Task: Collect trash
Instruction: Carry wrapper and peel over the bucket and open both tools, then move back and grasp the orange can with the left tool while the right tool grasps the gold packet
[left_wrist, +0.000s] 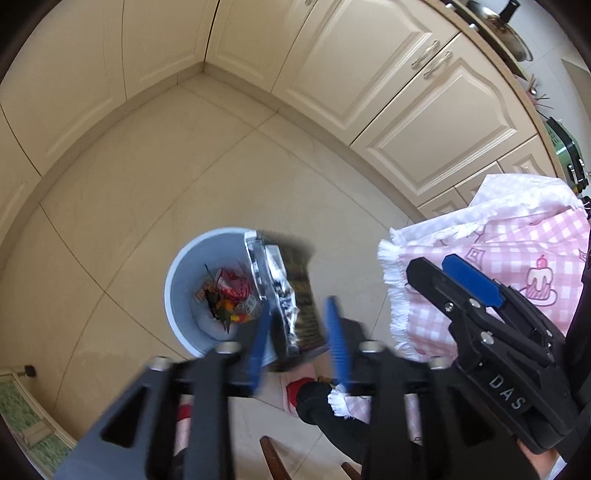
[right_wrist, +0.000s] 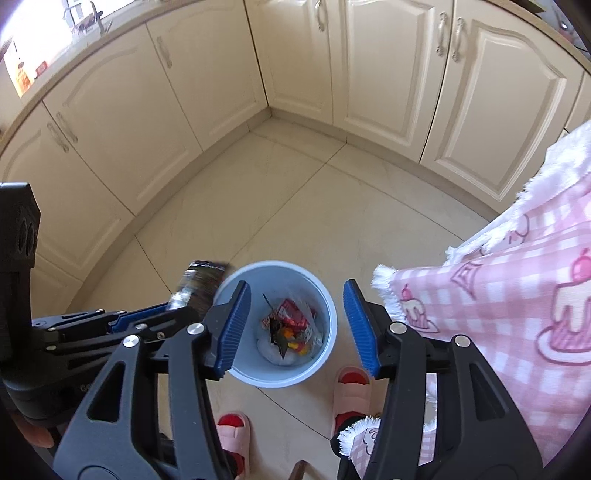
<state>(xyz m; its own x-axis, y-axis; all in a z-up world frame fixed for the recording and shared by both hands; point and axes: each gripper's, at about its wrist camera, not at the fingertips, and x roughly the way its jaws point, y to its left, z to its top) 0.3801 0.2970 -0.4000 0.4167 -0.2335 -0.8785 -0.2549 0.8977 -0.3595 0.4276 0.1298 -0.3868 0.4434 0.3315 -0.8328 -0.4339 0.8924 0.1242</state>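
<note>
A pale blue bin (left_wrist: 173, 284) stands on the tiled floor with several colourful wrappers (left_wrist: 229, 291) at its bottom. A dark snack bag with a silver inside (left_wrist: 291, 295) hangs blurred over the bin's right rim, between the blue fingers of my left gripper (left_wrist: 298, 343). The jaws stand apart, with a gap at the right pad. The right wrist view shows the bag (right_wrist: 201, 282) poking out of the left gripper (right_wrist: 166, 312), left of the bin (right_wrist: 328, 295). My right gripper (right_wrist: 297, 328) is open above the bin with nothing in it, and also shows in the left view (left_wrist: 439, 273).
A pink checked tablecloth with a white fringe (right_wrist: 498, 295) hangs close on the right. Cream cabinets (right_wrist: 388, 74) line the corner behind the bin. The person's pink slippers (right_wrist: 351, 387) stand just before the bin. A dark wooden piece (left_wrist: 273, 458) shows at the bottom.
</note>
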